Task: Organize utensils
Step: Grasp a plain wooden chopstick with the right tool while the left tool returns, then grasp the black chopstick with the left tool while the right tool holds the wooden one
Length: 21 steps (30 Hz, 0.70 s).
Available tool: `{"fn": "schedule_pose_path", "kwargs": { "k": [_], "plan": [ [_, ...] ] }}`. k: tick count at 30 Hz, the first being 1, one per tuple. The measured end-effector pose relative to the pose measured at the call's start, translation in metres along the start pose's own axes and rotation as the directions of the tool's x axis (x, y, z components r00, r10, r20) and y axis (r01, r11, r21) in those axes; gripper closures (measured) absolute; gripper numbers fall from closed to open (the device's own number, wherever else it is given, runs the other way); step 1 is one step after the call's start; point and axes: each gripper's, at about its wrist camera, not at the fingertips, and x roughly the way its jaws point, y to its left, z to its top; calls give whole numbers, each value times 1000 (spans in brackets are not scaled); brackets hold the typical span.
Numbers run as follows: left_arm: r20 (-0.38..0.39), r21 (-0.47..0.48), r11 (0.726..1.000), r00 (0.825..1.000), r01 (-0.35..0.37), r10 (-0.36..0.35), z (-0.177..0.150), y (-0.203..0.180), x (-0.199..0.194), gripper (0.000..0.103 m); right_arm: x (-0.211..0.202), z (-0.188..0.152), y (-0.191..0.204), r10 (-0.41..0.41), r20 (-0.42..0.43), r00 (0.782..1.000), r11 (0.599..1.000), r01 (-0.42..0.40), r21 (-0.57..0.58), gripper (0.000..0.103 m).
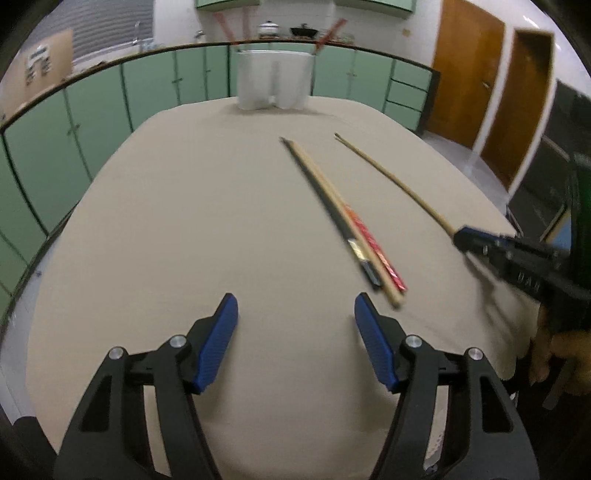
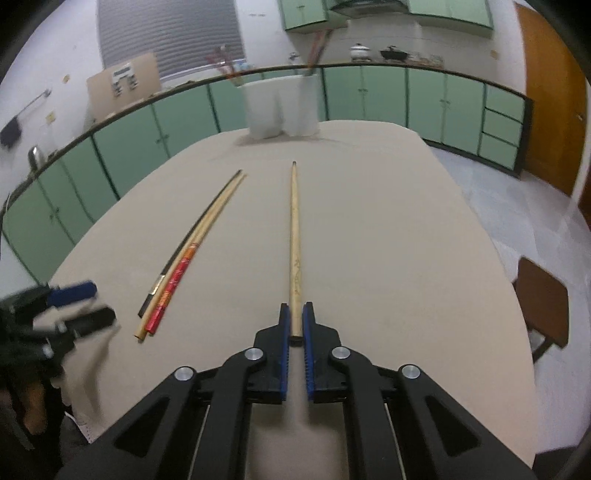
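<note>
My right gripper (image 2: pixel 294 314) is shut on the near end of a single pale wooden chopstick (image 2: pixel 294 236), which points away over the table; it also shows in the left wrist view (image 1: pixel 391 177). Three chopsticks (image 1: pixel 343 218), one black, one plain wood and one red-patterned, lie side by side on the beige tablecloth (image 1: pixel 184 206); they also show in the right wrist view (image 2: pixel 188 254). My left gripper (image 1: pixel 295 314) is open and empty, just left of their near ends. A white two-part holder (image 1: pixel 273 79) with red chopsticks stands at the far table edge.
Green cabinets (image 1: pixel 110 96) with a dark counter run behind the table. Wooden doors (image 1: pixel 495 92) are at the right. A brown chair (image 2: pixel 543 299) stands beside the table's right edge. A pot and a pan (image 1: pixel 303 31) sit on the counter.
</note>
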Motion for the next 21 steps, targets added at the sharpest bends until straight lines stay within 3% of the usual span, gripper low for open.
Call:
{"fn": "schedule_pose_path", "kwargs": {
  "k": [6, 13, 16, 19, 20, 21],
  "plan": [
    [10, 75, 997, 1000, -13, 12, 5, -27, 11, 39, 2, 1, -8, 9, 0, 1000, 999, -9, 37, 96],
    [29, 35, 999, 999, -37, 36, 19, -26, 24, 39, 0, -3, -12, 12, 6, 1000, 999, -13, 35, 96],
    [42, -1, 998, 997, -67, 67, 20, -19, 24, 52, -2, -3, -10, 3, 10, 1000, 1000, -3, 24, 94],
    [51, -22, 996, 995, -82, 83, 19, -14, 20, 79, -1, -5, 0, 2, 14, 1000, 1000, -2, -12, 87],
    [52, -24, 996, 995, -83, 84, 19, -11, 19, 96, 0, -4, 2, 1, 15, 1000, 1000, 0, -20, 86],
    [54, -31, 996, 995, -83, 85, 18, -8, 18, 96, 1, -4, 5, -2, 15, 1000, 1000, 2, -27, 86]
  ]
}}
